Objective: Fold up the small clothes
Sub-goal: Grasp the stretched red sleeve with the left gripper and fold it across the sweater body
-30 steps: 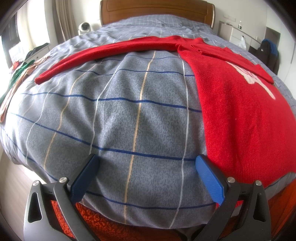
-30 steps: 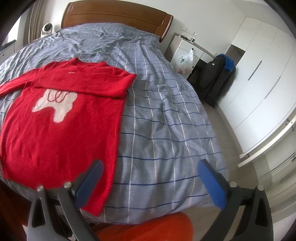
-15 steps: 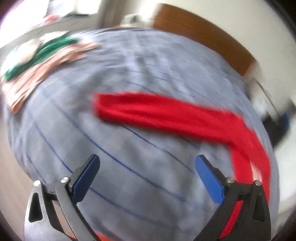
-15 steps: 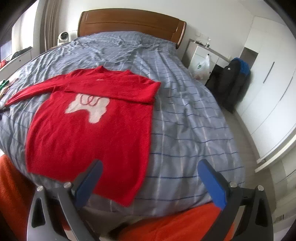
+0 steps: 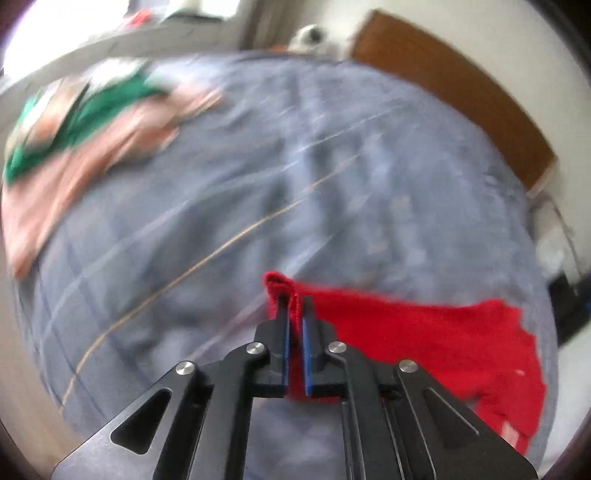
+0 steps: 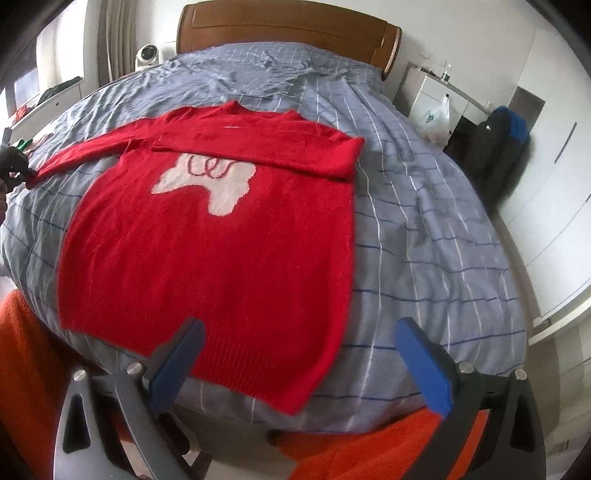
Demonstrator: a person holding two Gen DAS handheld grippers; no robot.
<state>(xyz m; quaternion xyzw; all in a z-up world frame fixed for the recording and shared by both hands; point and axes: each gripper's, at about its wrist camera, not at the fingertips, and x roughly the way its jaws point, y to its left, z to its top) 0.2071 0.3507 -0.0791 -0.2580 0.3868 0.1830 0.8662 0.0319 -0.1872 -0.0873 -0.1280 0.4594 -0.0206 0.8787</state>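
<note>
Left gripper now pinching red sweater cuff at 12 o'clock, jaws previously spread, right gripper unchanged, jaws wide apart over hem.

One red sweater, two grippers (left, right), one bed, one headboard.

Bare grey checked bedspread lies open to the right of the red knitted sweater, which covers the bed's middle. A heap of green and pink clothes crowds the far left edge.
</note>
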